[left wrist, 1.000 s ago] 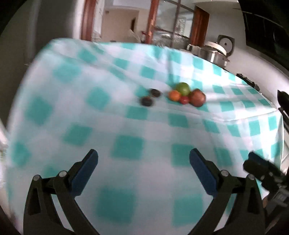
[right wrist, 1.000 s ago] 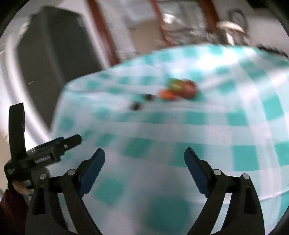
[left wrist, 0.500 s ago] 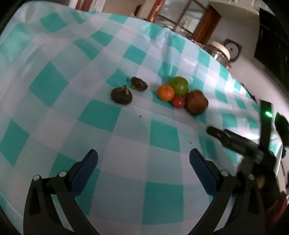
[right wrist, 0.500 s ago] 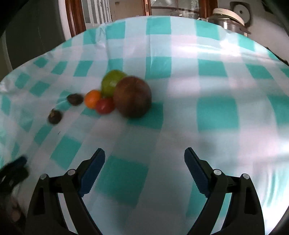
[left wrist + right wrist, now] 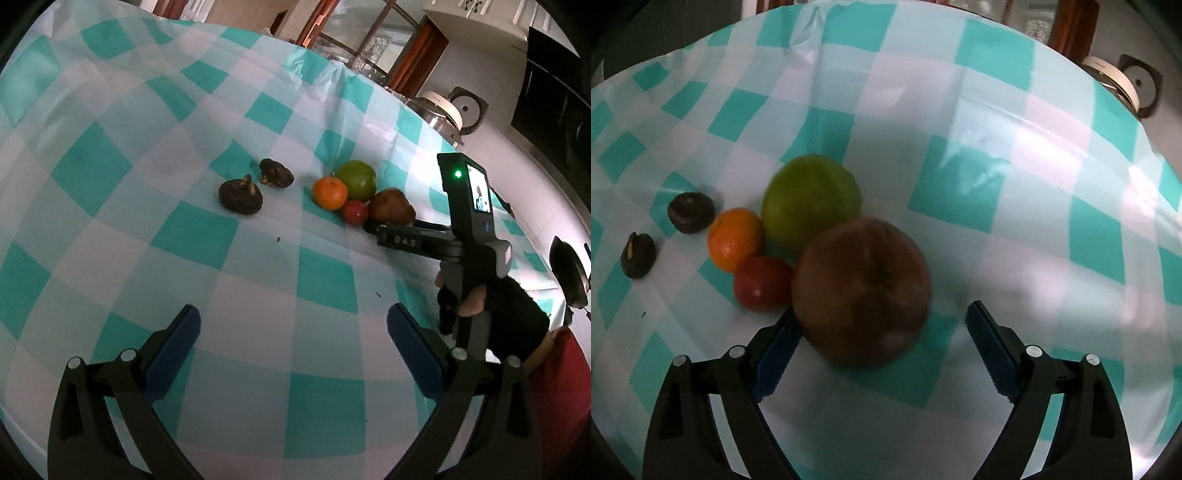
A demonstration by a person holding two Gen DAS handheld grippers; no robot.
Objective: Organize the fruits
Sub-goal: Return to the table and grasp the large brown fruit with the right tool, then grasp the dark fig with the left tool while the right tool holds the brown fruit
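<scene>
My right gripper (image 5: 879,332) is spread wide with the big brown fruit (image 5: 862,291) sitting dead ahead between its fingers, hugging the left pad, while my left gripper (image 5: 293,332) hangs open and empty well back.

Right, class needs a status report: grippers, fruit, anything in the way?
Both grippers open, empty. Right gripper closing on brown fruit, not gripped. Tomato crowds its left finger.

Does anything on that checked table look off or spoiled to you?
Yes: two dark, shrivelled lumps lie apart, left of the fresh cluster; they look dried or rotten. The big brown fruit has dull, blotchy skin beside the bright orange. The tablecloth is creased.
</scene>
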